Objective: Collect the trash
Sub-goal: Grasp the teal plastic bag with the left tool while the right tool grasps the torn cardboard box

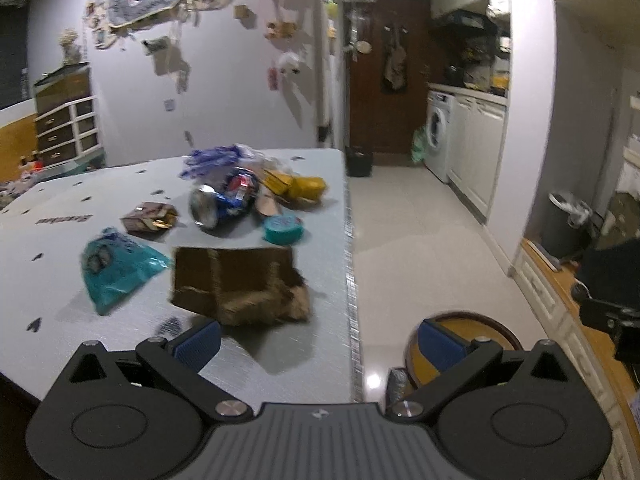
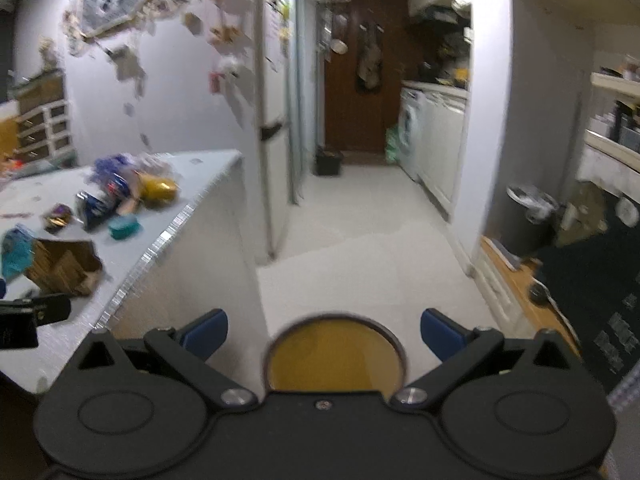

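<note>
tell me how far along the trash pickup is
Nothing looks collected yet. Both sets of tongs, left and right, are open and empty. The torn cardboard box, teal bag, crushed can, small brown carton, teal tub and yellow wrapper all sit on the table. A round yellow-lined bin on the floor looks empty in the part visible.

We hold our left gripper [image 1: 318,344] and right gripper [image 2: 324,336] level and side by side, both jaws spread wide and gripping nothing.
</note>
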Action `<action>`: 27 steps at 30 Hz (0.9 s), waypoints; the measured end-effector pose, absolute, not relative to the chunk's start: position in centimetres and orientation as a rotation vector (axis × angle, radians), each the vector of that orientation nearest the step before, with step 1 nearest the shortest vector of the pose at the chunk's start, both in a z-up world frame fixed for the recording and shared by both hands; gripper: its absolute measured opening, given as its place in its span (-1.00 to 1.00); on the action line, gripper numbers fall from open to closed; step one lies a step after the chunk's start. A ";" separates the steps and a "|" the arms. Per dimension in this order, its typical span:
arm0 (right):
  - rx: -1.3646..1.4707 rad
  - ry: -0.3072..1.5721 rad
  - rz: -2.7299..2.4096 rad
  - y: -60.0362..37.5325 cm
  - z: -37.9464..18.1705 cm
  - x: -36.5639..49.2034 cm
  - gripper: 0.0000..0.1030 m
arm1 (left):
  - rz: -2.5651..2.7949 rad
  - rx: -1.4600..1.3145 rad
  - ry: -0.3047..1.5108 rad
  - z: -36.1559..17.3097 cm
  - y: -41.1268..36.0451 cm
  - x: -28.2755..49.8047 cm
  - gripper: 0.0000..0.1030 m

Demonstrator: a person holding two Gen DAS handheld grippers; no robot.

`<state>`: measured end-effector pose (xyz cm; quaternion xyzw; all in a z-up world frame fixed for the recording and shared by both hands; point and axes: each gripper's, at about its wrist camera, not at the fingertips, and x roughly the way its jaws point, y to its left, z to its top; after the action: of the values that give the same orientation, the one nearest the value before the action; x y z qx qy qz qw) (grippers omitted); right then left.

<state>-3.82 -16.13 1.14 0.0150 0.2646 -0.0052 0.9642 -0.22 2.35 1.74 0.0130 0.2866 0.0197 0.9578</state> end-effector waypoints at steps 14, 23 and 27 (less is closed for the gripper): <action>-0.008 0.338 0.397 -9.3 1.8 1.2 1.00 | 0.233 -0.051 0.504 2.4 10.5 0.4 1.00; -0.211 0.284 0.749 -3.2 1.6 3.7 1.00 | 0.259 -0.225 0.492 1.8 16.9 0.6 1.00; -0.373 0.257 0.877 -1.0 0.8 4.3 1.00 | 0.306 -0.255 0.511 1.4 19.1 1.0 1.00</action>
<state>4.30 -1.00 0.84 -0.1792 0.1231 0.4209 0.8807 1.00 19.10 1.41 -0.1251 0.2511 0.1504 0.9480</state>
